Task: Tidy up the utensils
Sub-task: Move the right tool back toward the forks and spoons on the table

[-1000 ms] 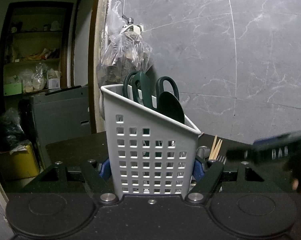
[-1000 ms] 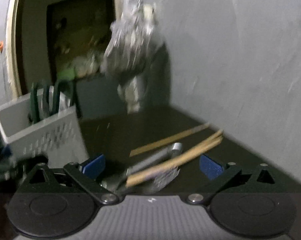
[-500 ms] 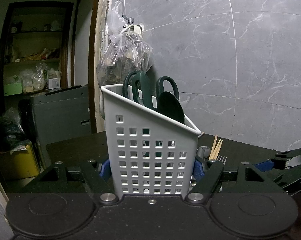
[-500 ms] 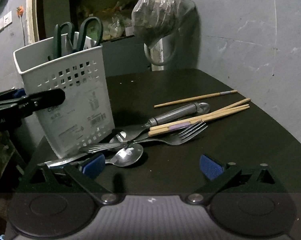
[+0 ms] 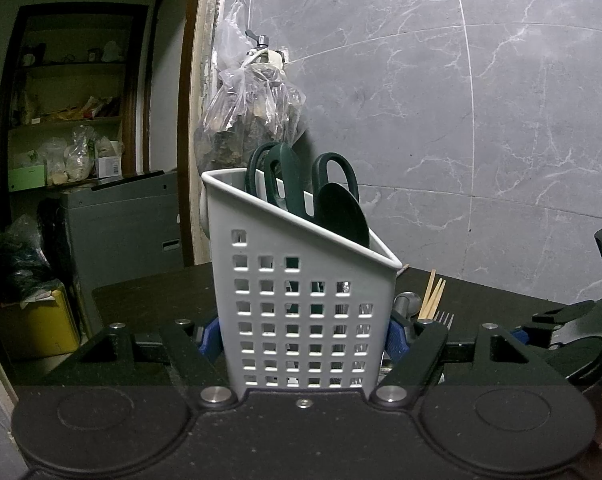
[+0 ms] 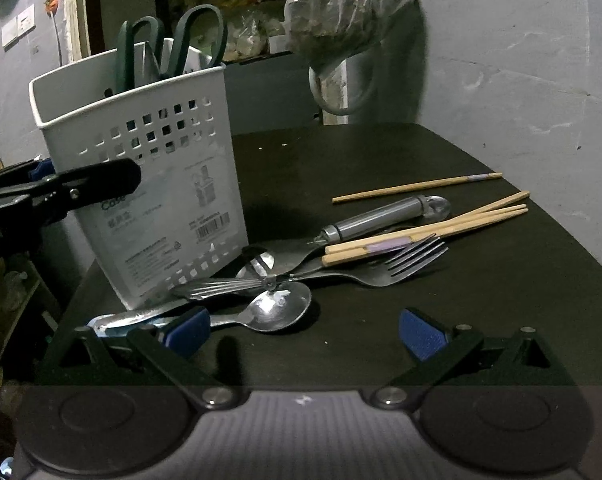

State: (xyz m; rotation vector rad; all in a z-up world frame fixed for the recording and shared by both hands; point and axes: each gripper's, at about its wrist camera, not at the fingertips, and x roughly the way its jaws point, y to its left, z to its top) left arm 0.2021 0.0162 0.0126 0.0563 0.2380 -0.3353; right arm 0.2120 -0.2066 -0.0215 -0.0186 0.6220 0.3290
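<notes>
My left gripper (image 5: 303,340) is shut on a white perforated utensil basket (image 5: 301,312), its blue pads pressed to both side walls. Green-handled scissors (image 5: 277,176) and a dark spoon (image 5: 341,216) stand inside it. In the right wrist view the basket (image 6: 141,184) stands at the left of the black table (image 6: 481,320). Beside it lie a steel spoon (image 6: 279,310), a fork (image 6: 405,260), wooden chopsticks (image 6: 429,232) and a metal-handled tool (image 6: 381,218). My right gripper (image 6: 305,334) hangs open just in front of the spoon, holding nothing.
One chopstick (image 6: 417,186) lies apart, farther back on the table. A filled plastic bag (image 6: 341,8) hangs on the grey marbled wall behind. A doorway with cluttered shelves (image 5: 69,120) opens at the left. The table's right side is bare.
The right gripper has dropped and tipped downward, closing in on the pile of utensils; its view went from blurred to sharp. The left gripper and basket have stayed still.
</notes>
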